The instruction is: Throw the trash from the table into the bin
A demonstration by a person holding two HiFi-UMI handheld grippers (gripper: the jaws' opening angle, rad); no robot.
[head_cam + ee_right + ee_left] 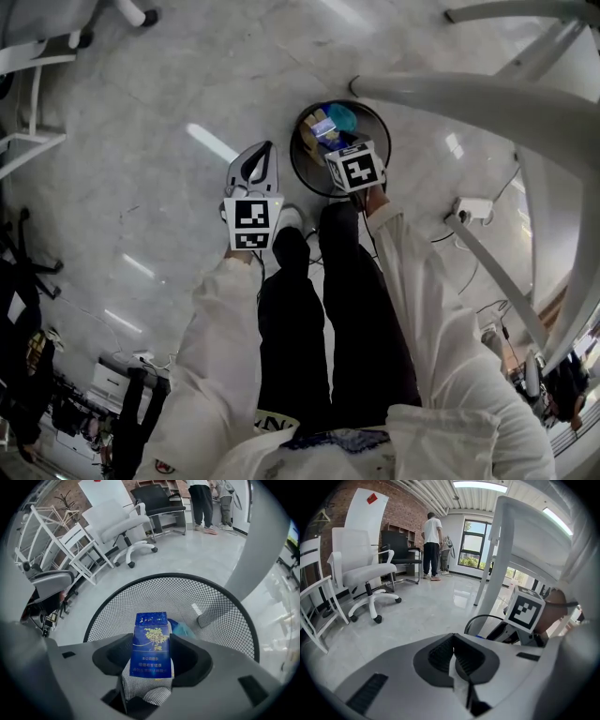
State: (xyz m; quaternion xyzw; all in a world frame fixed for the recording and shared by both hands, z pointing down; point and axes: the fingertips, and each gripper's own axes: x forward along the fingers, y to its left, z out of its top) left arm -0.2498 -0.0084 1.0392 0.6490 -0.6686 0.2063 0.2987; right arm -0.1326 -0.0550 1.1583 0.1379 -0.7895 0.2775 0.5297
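A black wire-mesh bin [294, 155] stands on the pale floor. My right gripper [335, 148] hangs over its mouth, shut on a blue cigarette pack [151, 644] with gold print, held upright between the jaws. In the right gripper view the bin [159, 590] lies just below the pack, and a teal scrap [183, 629] lies inside. A yellowish box [322, 124] also lies in the bin. My left gripper [261, 155] is to the bin's left, above bare floor. Its jaws [453, 640] are shut on a thin white scrap of paper [458, 673]. The bin's rim [480, 618] shows to its right.
White table legs [487, 103] slant past the bin on the right, with a cable and socket block [472, 208] on the floor. White office chairs [363, 571] and two people [432, 543] stand farther back. My legs [319, 309] are just behind the bin.
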